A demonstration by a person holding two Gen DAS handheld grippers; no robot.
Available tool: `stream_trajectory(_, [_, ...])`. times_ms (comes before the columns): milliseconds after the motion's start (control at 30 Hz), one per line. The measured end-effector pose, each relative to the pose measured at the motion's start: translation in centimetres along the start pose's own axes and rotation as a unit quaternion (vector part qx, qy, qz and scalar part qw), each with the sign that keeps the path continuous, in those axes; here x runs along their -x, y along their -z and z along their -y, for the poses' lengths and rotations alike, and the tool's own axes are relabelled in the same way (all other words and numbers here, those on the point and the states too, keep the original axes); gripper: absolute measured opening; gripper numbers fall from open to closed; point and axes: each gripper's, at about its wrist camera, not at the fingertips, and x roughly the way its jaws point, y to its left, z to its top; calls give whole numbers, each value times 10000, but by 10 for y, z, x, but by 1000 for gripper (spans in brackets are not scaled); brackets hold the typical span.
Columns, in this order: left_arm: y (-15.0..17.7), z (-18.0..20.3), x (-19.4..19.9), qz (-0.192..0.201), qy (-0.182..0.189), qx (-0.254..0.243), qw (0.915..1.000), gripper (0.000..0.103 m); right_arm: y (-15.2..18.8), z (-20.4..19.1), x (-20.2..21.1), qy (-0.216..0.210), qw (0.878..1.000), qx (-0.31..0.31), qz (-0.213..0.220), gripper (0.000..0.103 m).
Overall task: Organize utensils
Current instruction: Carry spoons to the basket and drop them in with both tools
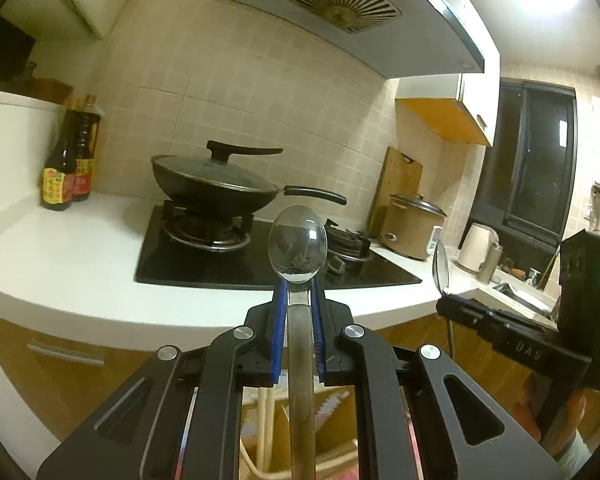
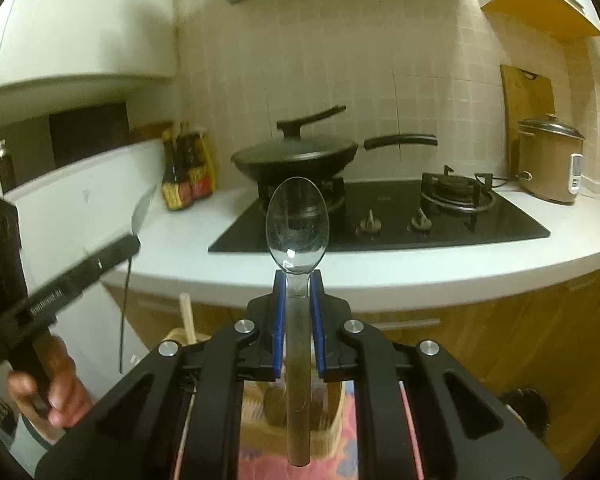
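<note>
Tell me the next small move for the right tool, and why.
Probably lower the right tool straight down. It is shut on a spoon, bowl up, and the handle end hangs just above the wooden holder, so a short descent should seat it. The left tool also grips a spoon, held clear to the side.

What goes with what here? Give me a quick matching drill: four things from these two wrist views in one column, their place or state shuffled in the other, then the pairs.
Things:
1. left gripper
2. wok
3. sauce bottles
4. rice cooker

Places or states:
A. on the counter right of the hob, by the chopping board
B. lidded, on the hob's left burner
C. shut on a spoon, bowl up
D. on the counter left of the hob

Pairs: 1-C, 2-B, 3-D, 4-A
</note>
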Motion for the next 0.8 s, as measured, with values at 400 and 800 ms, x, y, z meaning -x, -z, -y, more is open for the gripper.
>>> stream_trajectory(400, [26, -11, -27, 419, -218, -38, 9989, 10, 23, 12, -38, -131, 9989, -170, 427, 9])
stream_trajectory(800, [46, -11, -23, 435, -191, -162, 9987, 12, 46, 6, -30, -325, 9979, 86, 560, 10])
